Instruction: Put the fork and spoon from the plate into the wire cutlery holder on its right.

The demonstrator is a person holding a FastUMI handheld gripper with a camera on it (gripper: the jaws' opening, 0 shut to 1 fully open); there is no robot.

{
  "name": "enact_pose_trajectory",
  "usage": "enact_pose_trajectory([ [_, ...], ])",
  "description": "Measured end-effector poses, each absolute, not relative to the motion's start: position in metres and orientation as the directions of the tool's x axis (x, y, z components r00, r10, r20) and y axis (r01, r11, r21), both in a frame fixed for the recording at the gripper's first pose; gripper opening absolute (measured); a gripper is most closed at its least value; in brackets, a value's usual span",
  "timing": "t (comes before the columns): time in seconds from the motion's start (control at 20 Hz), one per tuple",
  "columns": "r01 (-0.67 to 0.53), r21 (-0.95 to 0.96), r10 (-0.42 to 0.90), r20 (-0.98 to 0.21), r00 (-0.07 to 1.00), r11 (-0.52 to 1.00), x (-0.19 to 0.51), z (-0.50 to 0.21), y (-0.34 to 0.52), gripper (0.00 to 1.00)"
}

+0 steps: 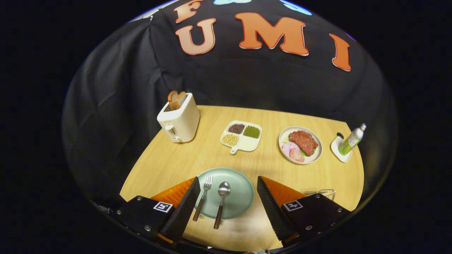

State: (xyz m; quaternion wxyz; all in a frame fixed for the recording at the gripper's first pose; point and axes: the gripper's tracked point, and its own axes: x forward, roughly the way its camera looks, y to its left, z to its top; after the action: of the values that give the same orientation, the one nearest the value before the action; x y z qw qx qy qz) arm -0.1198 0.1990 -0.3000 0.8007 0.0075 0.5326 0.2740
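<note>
Two utensils, a fork [203, 197] and a spoon [221, 204], lie side by side on the green plate [243, 197], heads away from the gripper [226, 208], whose fingers stand wide apart with nothing between them but the plate below. Neither piece is lifted yet, so the task appears to be at its first approach. The next move likely calls for lowering onto one handle, closing on it, then carrying it right to the wire cutlery holder [326, 193], which peeks out beyond the right finger. On the wooden table [212, 155] beyond stand a toaster [179, 118] with bread, a divided tray [242, 137] of beans, a plate of meat [300, 144] and a bottle [352, 139], against the black cloth wall.
</note>
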Motion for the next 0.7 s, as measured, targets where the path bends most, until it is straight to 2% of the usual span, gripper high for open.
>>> enact_pose_trajectory([
  [0.2, -0.425, 0.312, 0.404, -0.903, 0.144, 0.85, -0.149, -0.344, 0.206, 0.94],
  [0.7, -0.419, 0.269, 0.243, -0.963, -0.116, 0.867, -0.205, -0.426, 0.214, 0.72],
])
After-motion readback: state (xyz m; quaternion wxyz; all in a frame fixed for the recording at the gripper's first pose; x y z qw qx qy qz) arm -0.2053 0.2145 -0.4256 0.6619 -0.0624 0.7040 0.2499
